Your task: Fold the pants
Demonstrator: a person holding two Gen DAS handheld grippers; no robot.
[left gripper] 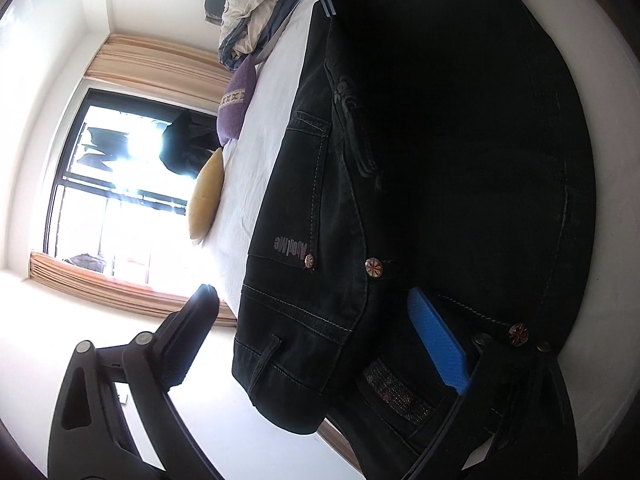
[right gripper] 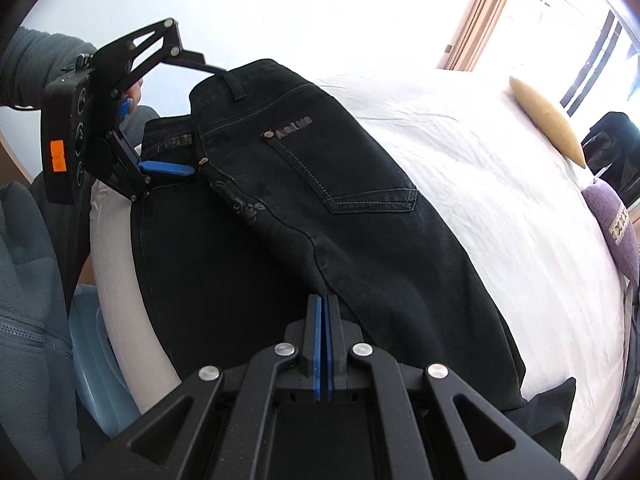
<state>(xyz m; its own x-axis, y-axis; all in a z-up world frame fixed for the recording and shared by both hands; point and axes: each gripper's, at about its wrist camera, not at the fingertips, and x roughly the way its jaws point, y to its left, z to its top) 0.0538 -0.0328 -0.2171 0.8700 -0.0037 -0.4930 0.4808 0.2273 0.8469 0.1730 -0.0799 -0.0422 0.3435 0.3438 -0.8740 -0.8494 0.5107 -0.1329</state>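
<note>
While the left gripper (left gripper: pixel 316 340) stands spread wide, its two fingers straddle the waistband of the pants (left gripper: pixel 440 160) in the left wrist view: one dark finger hangs off the waistband's outer side, apart from the cloth, and the blue pad (left gripper: pixel 438 346) of the other lies on the fabric just inside the waistband. One pair of black pants is here, lying on the white bed (left gripper: pixel 264 132), with one half folded over the other so that a back pocket faces up. Three round metal studs show near the waistband. At the far end of the pants from the waistband, the right gripper (left gripper: pixel 326 2) reaches in, its tip on the dark cloth. Beyond the pants, away from the waistband, lie two cushions, one yellow (left gripper: pixel 208 196) and one purple (left gripper: pixel 238 108), and a heap of bedding (left gripper: pixel 256 12).

From the right wrist view, the right gripper (right gripper: pixel 324 300) is closed, its two blue pads pressed together on the seam of the pants (right gripper: pixel 360 220), at the crotch end away from the waistband. At the waistband, the left gripper (right gripper: pixel 200 120) is held by a grey-sleeved hand (right gripper: pixel 134 92), tilted in from the bed's edge, one finger at the belt loop and the blue one lower on the cloth, wide apart. The bed (right gripper: pixel 500 200) spreads past the pants, and the yellow cushion (right gripper: pixel 546 120) and purple cushion (right gripper: pixel 618 224) rest at its far side from the waistband.
</note>
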